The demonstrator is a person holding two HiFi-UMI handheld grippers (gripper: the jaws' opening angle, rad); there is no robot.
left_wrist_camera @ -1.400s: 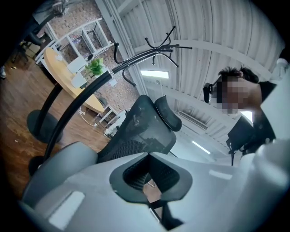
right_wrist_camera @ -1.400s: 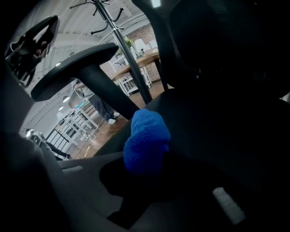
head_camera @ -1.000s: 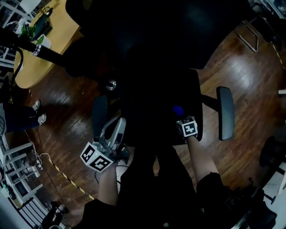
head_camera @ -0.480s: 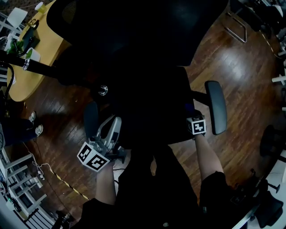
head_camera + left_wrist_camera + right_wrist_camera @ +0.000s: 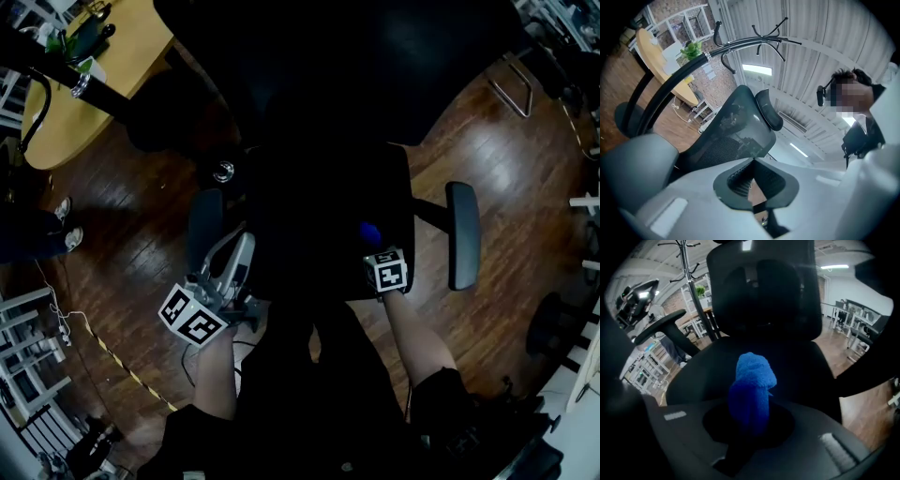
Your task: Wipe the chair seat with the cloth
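Wooden floor point(image 5: 141, 244); chair seat point(image 5: 319, 216) at frame centre.
Right gripper point(image 5: 750, 414) clamps cloth point(image 5: 752, 380) over it; left gripper point(image 5: 752, 161) closed, empty.

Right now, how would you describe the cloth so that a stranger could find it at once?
Find the black office chair in the middle of the head view, then its seat. Over the seat's right front part, the right gripper is shut on a small bunched cloth. It is the only bright blue thing among dark surfaces.
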